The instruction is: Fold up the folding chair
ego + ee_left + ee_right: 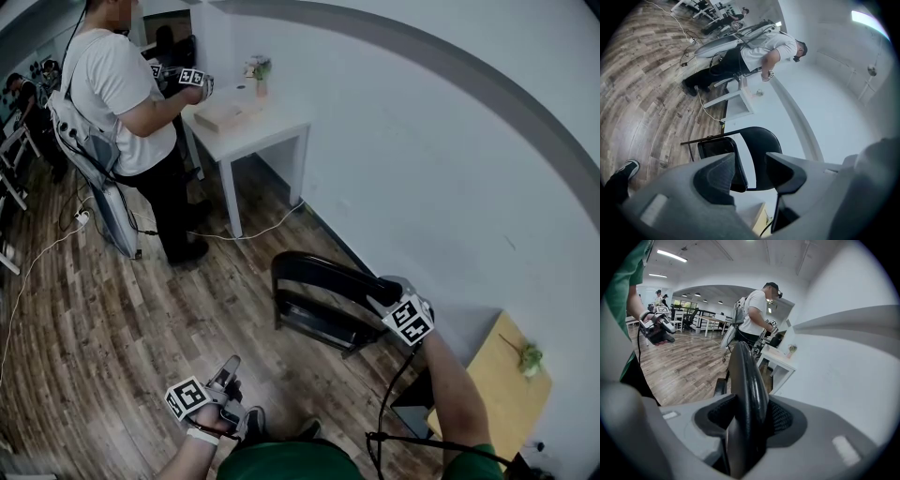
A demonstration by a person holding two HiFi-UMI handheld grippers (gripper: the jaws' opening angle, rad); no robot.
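Clamping the chair's backrest top at mid-frame beside the wall, the right gripper holds firm. The left gripper hangs half-open and empty at lower left. The seat looks still down, so folding seems barely begun.

Black folding chair, glossy on its curved backrest, set against a plain white wall. Wood-plank floor: streaked grey-brown, with boards of mixed light and dark tone. Left gripper and right gripper: pale grey bodies and dark ribbed pads, each carrying a cube of black-and-white square markers. Small square table: white. Wooden tabletop, lower right: pale yellow, with a small green plant on it. Standing person: white T-shirt, black trousers. Camera wearer's shirt: green.
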